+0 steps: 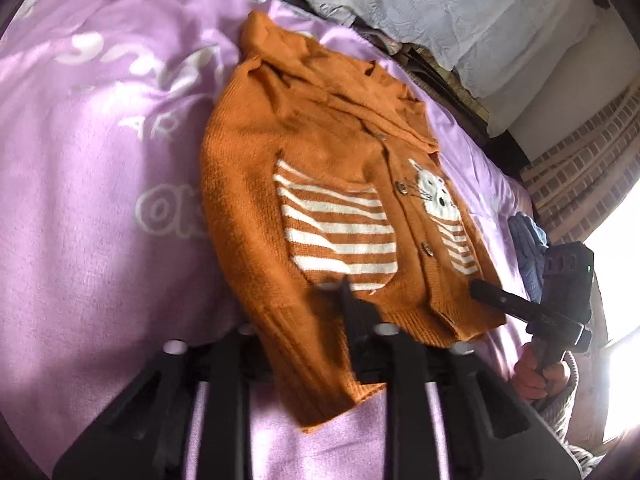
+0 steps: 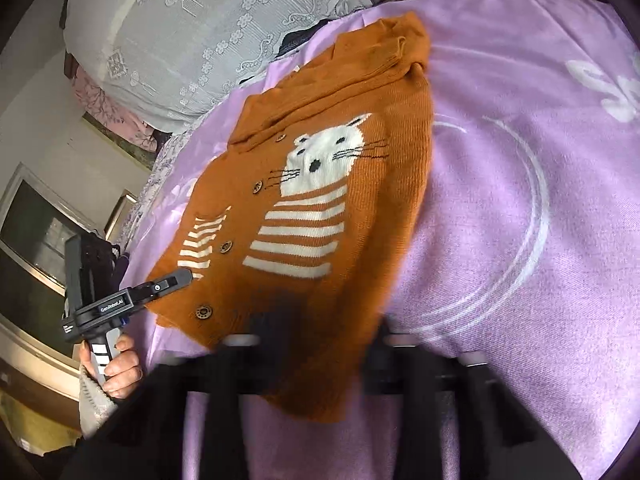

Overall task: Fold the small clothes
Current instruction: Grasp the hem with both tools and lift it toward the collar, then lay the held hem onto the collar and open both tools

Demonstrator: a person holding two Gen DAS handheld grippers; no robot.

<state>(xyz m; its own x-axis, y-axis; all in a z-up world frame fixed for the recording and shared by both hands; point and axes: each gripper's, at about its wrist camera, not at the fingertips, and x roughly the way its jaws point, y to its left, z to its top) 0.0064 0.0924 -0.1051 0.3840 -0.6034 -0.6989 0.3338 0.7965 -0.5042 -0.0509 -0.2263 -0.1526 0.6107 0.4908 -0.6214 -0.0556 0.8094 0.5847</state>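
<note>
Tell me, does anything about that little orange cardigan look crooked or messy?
Slightly. The cardigan lies front up on the purple blanket, buttoned, but its hood is bunched in wrinkles at the top, and the striped pocket ripples instead of lying flat. No tear or stain shows.

Left wrist view: orange cardigan (image 1: 320,184) flat on purple blanket (image 1: 100,200), centre frame, striped pockets and white cat motif up. Left gripper (image 1: 344,292) pinched on hem, bottom centre. Right gripper (image 1: 480,290) shut at hem's right corner, hand (image 1: 536,376) lower right.
</note>
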